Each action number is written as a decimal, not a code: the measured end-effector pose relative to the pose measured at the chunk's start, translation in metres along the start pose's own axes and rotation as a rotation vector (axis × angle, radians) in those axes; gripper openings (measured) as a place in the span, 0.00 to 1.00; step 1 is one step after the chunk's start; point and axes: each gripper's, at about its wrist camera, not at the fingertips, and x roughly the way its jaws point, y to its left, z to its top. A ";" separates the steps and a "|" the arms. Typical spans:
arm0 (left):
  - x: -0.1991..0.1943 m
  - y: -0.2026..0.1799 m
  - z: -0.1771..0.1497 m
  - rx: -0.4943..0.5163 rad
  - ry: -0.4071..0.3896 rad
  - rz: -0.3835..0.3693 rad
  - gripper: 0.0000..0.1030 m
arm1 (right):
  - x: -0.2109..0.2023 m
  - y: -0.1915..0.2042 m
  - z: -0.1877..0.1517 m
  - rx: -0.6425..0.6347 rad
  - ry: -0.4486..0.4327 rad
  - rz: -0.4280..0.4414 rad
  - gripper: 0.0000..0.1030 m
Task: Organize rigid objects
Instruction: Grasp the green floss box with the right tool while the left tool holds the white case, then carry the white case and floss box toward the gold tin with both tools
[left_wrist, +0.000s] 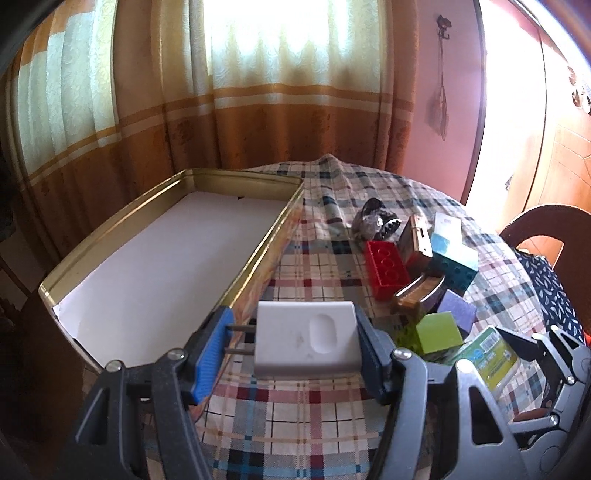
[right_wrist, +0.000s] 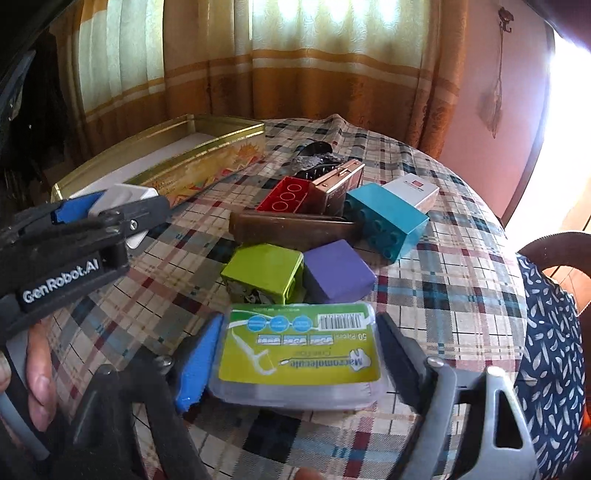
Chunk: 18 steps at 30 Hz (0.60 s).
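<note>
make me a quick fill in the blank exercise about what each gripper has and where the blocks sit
1. The left gripper is shut on a white ____.
2. The floss pick box sits between the fingers of the ____ gripper.
3. The gold tin is lined with ____ paper.
4. Beside the green block lies a ____ block.

Missing words: charger; right; white; purple
</note>
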 end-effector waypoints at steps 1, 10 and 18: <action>0.000 0.000 0.000 0.000 -0.001 -0.002 0.61 | -0.001 -0.001 0.000 -0.001 -0.001 0.004 0.79; -0.002 0.000 0.000 0.004 -0.011 -0.018 0.61 | -0.019 -0.008 0.008 0.004 -0.085 -0.005 0.79; -0.005 -0.001 0.000 0.007 -0.023 -0.024 0.61 | -0.025 -0.009 0.013 0.004 -0.123 -0.003 0.79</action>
